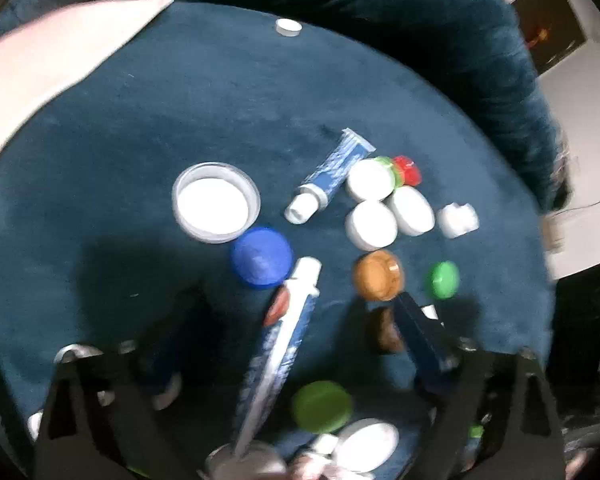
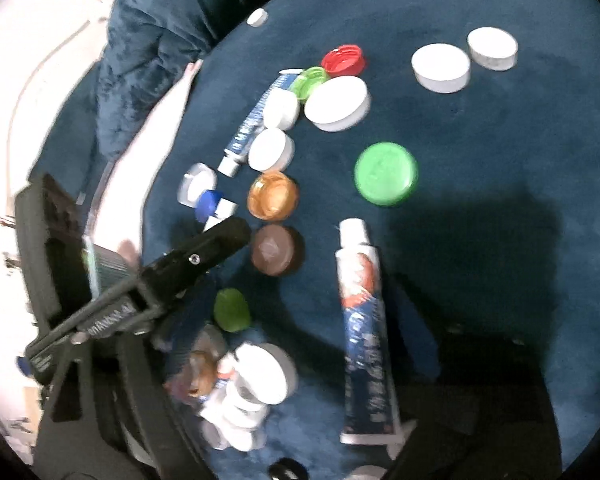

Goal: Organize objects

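Caps, lids and tubes lie scattered on a dark blue velvet cushion [image 1: 220,100]. My left gripper [image 1: 298,300] is open, and a large blue-and-white toothpaste tube [image 1: 284,344] lies between its fingers without touching them. A blue cap [image 1: 261,258] and an open white jar [image 1: 216,206] sit just ahead, an orange cap [image 1: 378,276] and a brown cap [image 1: 384,330] by its right finger. In the right wrist view my right gripper [image 2: 300,312] is open over a second large tube [image 2: 362,320]; its fingers are dark and blurred. The left gripper's finger [image 2: 220,240] reaches in beside the brown cap [image 2: 276,250].
A small tube [image 1: 332,178], white lids [image 1: 372,220], red cap [image 1: 408,170] and green caps [image 1: 444,278] cluster ahead. More lids pile near the cushion's near edge [image 1: 364,444]. A lone white cap [image 1: 288,27] lies far back. A pink cloth [image 1: 40,80] covers the left side.
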Tool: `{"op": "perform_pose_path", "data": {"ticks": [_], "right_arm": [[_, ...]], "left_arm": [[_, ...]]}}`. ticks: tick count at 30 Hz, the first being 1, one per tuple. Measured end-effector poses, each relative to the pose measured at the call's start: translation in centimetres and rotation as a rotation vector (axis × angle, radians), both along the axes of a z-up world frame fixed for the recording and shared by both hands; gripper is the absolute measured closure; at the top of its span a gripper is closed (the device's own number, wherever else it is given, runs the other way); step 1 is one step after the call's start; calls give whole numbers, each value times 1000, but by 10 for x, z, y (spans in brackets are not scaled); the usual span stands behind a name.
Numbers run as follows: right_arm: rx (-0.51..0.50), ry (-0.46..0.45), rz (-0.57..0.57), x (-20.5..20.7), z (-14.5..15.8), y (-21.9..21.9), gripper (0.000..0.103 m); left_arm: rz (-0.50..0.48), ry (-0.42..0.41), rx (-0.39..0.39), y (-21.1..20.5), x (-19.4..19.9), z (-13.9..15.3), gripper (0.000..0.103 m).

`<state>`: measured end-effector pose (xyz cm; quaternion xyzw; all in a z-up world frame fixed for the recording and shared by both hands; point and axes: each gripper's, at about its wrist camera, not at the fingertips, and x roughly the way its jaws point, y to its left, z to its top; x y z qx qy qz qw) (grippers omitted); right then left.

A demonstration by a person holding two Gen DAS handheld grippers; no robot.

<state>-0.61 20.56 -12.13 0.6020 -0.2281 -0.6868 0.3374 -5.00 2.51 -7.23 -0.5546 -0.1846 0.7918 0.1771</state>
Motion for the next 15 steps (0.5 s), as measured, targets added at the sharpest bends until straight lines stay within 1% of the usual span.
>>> {"op": "perform_pose_path", "data": {"ticks": [1,2,3,4,5,7,8,12,15], "right_arm": [[-4,0,17,-1,0,-4,5],[-3,25,42,0,3,-10,0],[44,71,82,3,7,-20,0],[64,109,99,6,10,-25,0],[66,117,97,6,10,-27,0],[56,124,96,6,9,-28,0],[47,124,91,5,8,-27,0],[23,112,71,4,6,-26,0],[6,113,54,4,7,-22,0]], "left_arm": [[-10,4,-4,-1,1,-2,1],[-33,8,-35,1,2,-5,1],[-39,16,-44,5,5,-3,1],[-38,23,-43,3,6,-4,1],[-37,22,-45,3,6,-3,1],[-32,22,-59,7,9,-3,1],[-33,20,-57,6,2,-2,1],[-29,22,-49,-1,7,-2,1],[-27,22,-47,10,5,6,1]]}}
